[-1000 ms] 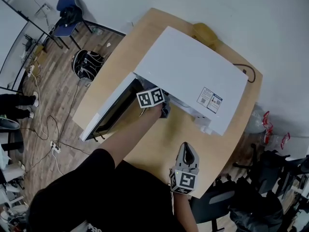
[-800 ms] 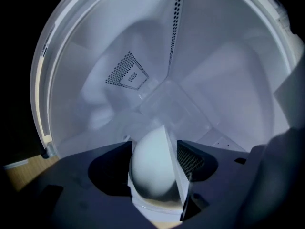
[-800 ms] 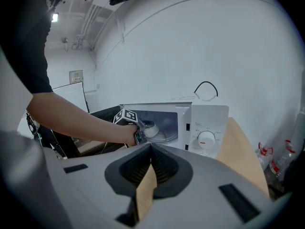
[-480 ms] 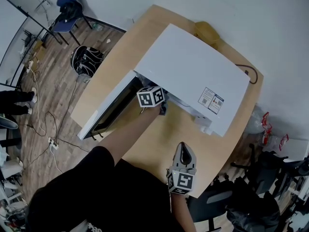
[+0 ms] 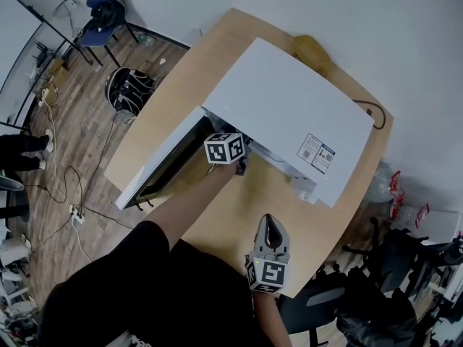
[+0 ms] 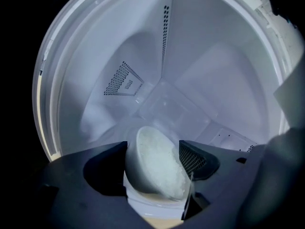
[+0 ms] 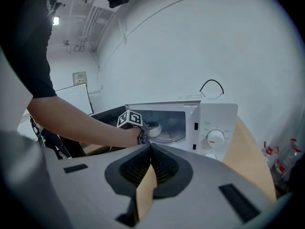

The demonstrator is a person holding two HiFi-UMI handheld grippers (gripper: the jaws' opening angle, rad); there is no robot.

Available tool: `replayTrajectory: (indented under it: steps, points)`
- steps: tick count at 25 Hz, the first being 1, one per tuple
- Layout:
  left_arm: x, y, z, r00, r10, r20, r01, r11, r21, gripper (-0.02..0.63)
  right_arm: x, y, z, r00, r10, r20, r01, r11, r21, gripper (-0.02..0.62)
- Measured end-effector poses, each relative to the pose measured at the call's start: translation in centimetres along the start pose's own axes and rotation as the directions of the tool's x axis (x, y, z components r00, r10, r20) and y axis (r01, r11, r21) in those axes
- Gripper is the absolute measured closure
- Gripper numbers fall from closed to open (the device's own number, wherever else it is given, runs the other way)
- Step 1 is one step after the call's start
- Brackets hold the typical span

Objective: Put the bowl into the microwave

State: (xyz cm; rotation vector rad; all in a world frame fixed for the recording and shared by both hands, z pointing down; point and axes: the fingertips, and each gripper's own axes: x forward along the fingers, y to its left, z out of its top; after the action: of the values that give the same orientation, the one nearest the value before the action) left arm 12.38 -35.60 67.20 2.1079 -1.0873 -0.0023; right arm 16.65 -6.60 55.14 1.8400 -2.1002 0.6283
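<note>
The white microwave (image 5: pixel 289 114) stands on the wooden table (image 5: pixel 231 215) with its door (image 5: pixel 163 161) swung open to the left. My left gripper (image 6: pixel 152 161) reaches into the lit cavity, and only its marker cube (image 5: pixel 224 148) shows from above. A white bowl (image 6: pixel 159 168) sits between its jaws, which are opening while both pads still touch the bowl's sides. The right gripper view shows the bowl (image 7: pixel 155 128) over the glass turntable (image 7: pixel 169 135). My right gripper (image 5: pixel 268 228) hovers near the table's front edge, shut and empty.
A yellowish object (image 5: pixel 309 49) and a black cable (image 5: pixel 369 108) lie behind the microwave. A blue chair (image 5: pixel 101 20), a black bag (image 5: pixel 130 92) and floor cables are on the left. Dark office chairs (image 5: pixel 383 280) crowd the lower right.
The left gripper stays in the microwave mouth. The right gripper has drifted slightly down and left in the head view.
</note>
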Motion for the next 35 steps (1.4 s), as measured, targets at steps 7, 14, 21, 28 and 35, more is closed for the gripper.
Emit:
replayTrajectory:
  steps: [7,14,21,28,35]
  points:
    - [-0.2,-0.3,0.0,1.000,-0.010,0.020,0.009,0.998,0.067,0.253,-0.5,0.8,-0.5,1.000,0.016,-0.007,-0.016,1.000,-0.004,0.535]
    - [-0.3,-0.5,-0.5,1.000,0.022,-0.004,-0.021,0.986,0.167,0.245,-1.0,1.2,-1.5,1.000,0.017,-0.023,-0.017,1.000,-0.002,0.535]
    - [0.0,-1.5,-1.5,1.000,0.008,-0.017,-0.005,0.980,0.198,0.236,-1.6,1.2,-2.0,1.000,0.015,-0.015,-0.015,1.000,0.012,0.535]
    - [-1.7,-1.9,-0.3,0.999,-0.027,0.027,0.021,0.980,0.199,0.236,-2.2,0.8,-3.0,1.000,-0.010,-0.027,0.011,1.000,0.016,0.535]
    - [-4.5,-3.0,-0.9,0.998,-0.062,0.007,0.056,0.937,0.344,0.236,-2.5,2.3,-2.9,1.000,-0.009,-0.022,0.009,1.000,-0.003,0.535]
